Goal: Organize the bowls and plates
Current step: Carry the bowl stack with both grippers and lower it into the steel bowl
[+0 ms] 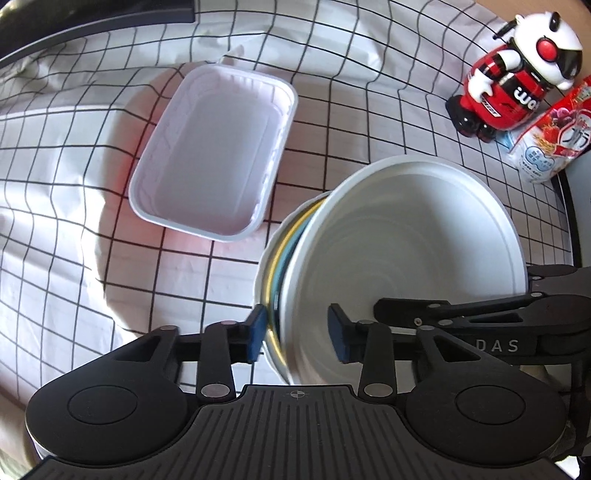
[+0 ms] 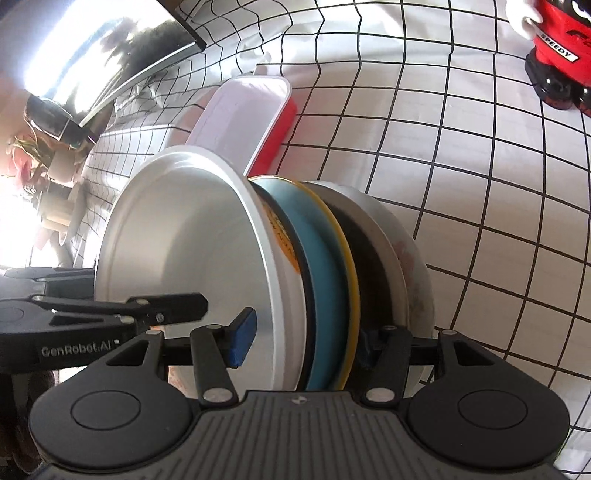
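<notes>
A nested stack of bowls stands on edge above the checked cloth. A white bowl fronts it, then a blue bowl with a yellow rim and a grey-white outer bowl. My left gripper straddles the stack's near rim, one pad against the outside and one inside the white bowl. My right gripper clamps the white and blue bowls, its far pad tucked behind the yellow rim. Each view also shows a finger of the other gripper reaching into the white bowl.
An empty rectangular white tub with a red outside lies on the cloth just beyond the stack. A red and white toy figure and a snack packet stand at the far right. A dark table edge runs along the top left.
</notes>
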The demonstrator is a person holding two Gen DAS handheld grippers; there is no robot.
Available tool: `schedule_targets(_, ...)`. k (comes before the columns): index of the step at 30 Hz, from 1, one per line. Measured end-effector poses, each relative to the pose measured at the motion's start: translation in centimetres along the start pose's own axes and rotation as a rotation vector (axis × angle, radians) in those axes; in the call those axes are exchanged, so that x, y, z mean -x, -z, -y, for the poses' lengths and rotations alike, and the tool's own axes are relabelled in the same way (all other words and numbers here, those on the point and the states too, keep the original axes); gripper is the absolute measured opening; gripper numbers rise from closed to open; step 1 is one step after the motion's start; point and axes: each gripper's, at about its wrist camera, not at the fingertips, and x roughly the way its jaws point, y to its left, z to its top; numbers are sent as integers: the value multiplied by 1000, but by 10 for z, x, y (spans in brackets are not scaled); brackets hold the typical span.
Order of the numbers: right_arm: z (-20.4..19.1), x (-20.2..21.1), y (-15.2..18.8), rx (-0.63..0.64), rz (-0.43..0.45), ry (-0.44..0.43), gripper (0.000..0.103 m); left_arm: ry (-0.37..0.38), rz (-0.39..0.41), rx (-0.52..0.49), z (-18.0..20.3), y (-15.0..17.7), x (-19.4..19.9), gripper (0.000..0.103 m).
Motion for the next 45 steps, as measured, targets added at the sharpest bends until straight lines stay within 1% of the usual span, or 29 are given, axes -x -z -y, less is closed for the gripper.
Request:
schedule_targets(1, -1, 1, 0, 9, -2, 6, 55, 2, 0, 7, -2, 0, 0, 31)
schedule_targets(2, -3, 2, 0, 19, -5, 14, 55, 6, 0, 13, -3, 1, 0, 31)
schedule_targets(9, -5, 4, -2, 45, -19, 50, 53, 12, 0, 18, -3, 3, 2, 30)
schedule_targets(10, -7, 5, -2, 50, -24, 60, 53, 13, 0, 18, -3, 3, 2, 29)
schedule_targets(11, -10, 7, -2, 67, -26, 76, 55, 15, -1, 17, -2, 4, 2, 29)
schedule_targets(14, -17, 18, -3, 116, 1, 101, 56, 19, -2, 12, 1, 4, 2, 28)
schedule_targets(16, -16, 24, -5, 127, 26, 108, 58, 18, 1, 8, 3, 3, 2, 27)
schedule_targets(18, -10, 26, -7, 106, 40, 110, 59, 26, 2, 6, 4, 2, 2, 27)
schedule_targets(20, -5, 28, -5, 87, 47, 87, 59, 26, 9, -2, 6, 2, 3, 27)
schedule_targets(27, -1, 35, 9, 47, 86, 79, 58, 38, 49, -11, 5, 1, 12, 26)
schedule_targets(32, 0, 43, 16, -2, 129, 72, 58, 81, 83, -17, -3, 7, 21, 26)
schedule_targets(37, 1, 48, 19, -40, 164, 109, 60, 127, 105, -12, -14, 7, 27, 26)
schedule_targets(39, -1, 54, 22, -44, 194, 117, 60, 126, 105, -14, -17, 7, 25, 26)
schedule_targets(45, -12, 69, 28, -38, 289, 189, 60, 132, 96, -40, -17, 6, 19, 26)
